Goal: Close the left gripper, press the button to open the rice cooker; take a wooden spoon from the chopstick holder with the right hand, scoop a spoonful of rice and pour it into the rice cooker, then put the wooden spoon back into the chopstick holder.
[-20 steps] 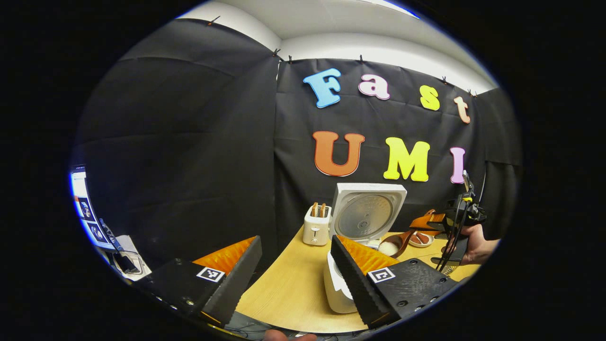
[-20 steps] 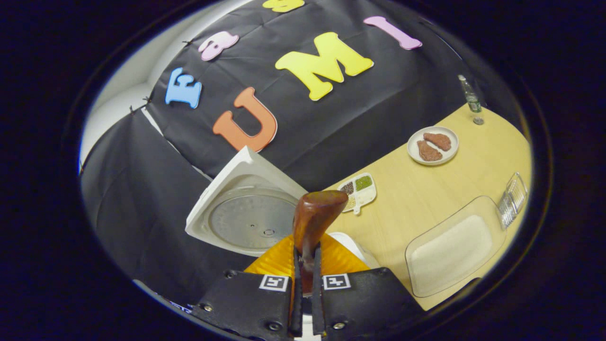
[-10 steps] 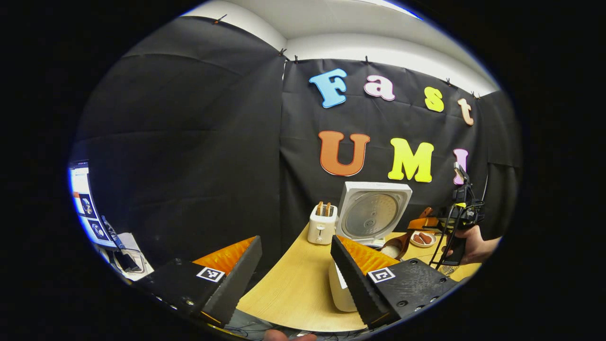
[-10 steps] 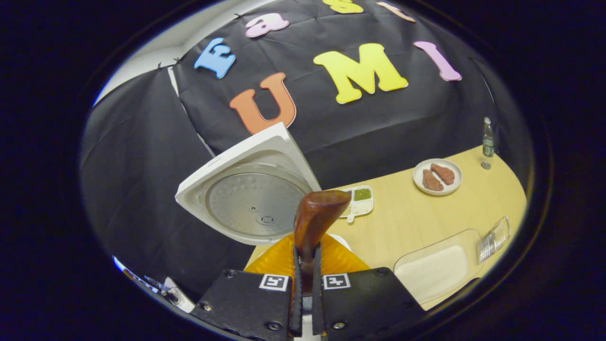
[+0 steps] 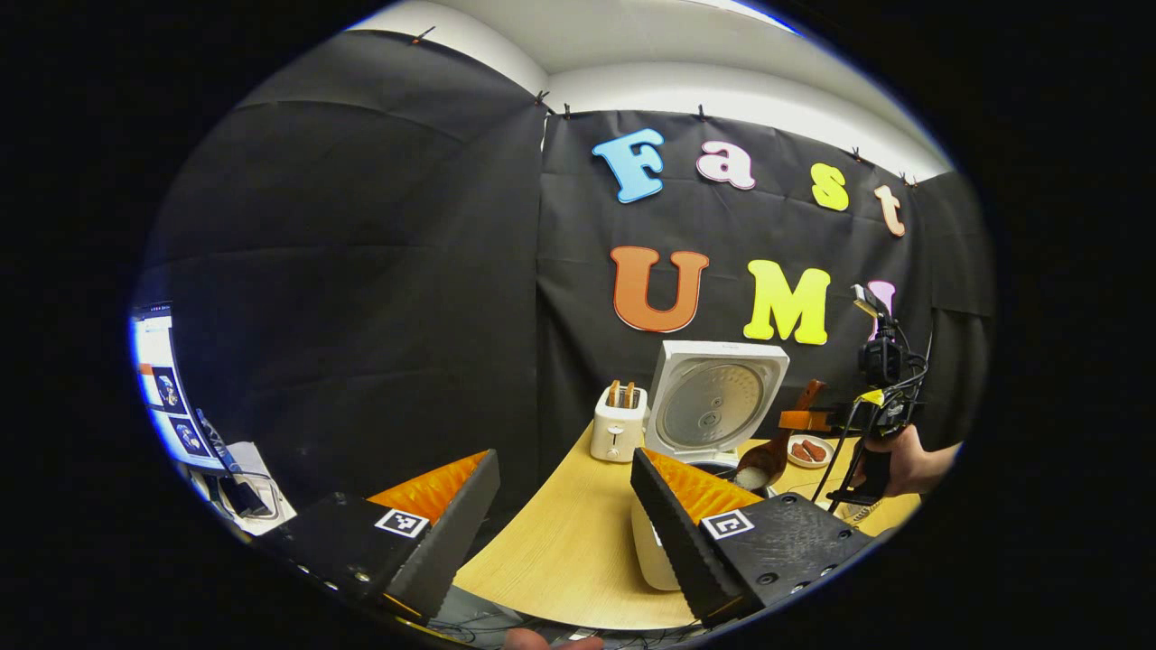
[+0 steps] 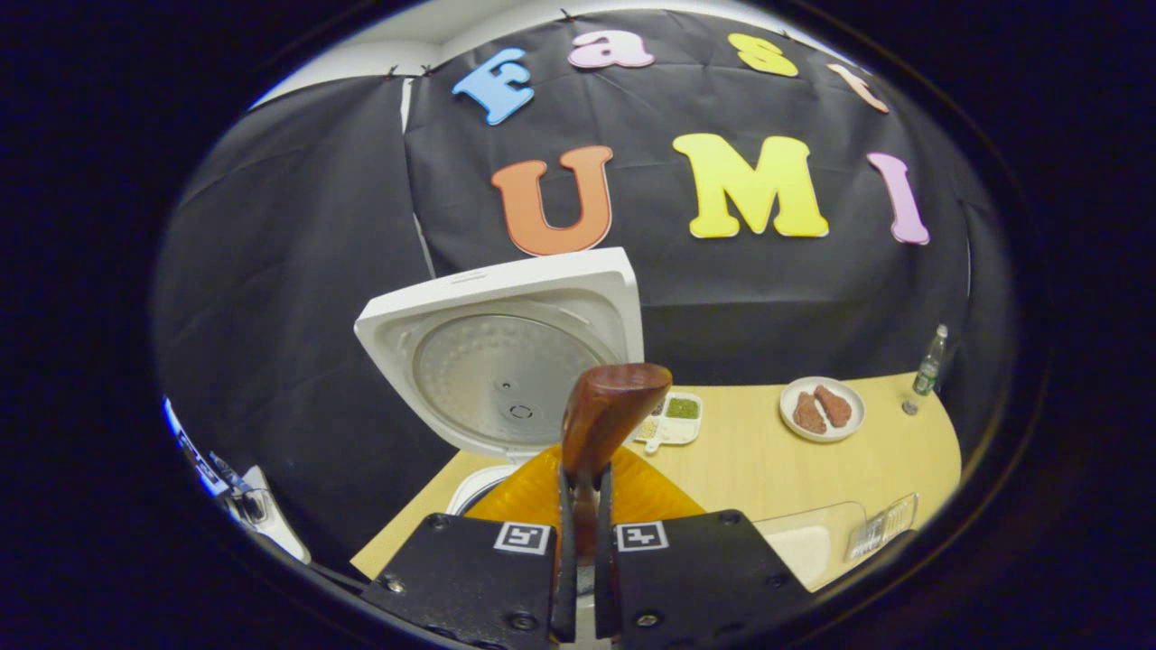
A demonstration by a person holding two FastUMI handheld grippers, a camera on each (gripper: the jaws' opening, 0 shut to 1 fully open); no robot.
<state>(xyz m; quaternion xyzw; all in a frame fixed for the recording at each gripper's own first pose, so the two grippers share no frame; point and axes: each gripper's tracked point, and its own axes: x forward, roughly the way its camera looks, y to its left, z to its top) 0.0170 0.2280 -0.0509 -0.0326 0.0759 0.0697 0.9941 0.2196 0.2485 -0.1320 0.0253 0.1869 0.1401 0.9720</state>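
We're at the pour: right tongs (image 6: 578,506) clenched on the wooden spoon (image 6: 603,417), its rice-laden bowl over the open rice cooker (image 5: 713,411). Left tongs (image 5: 564,515) released, idle. Next: tip the spoon.

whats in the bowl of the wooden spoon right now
In the left gripper view the wooden spoon carries white rice over the open rice cooker. The pot's inside is hidden behind the left gripper's finger.

Even, bright overhead light; the ceiling (image 5: 686,45) glares white, the worktop (image 6: 768,451) shows soft shadows, and fisheye bending warps sharp edges throughout
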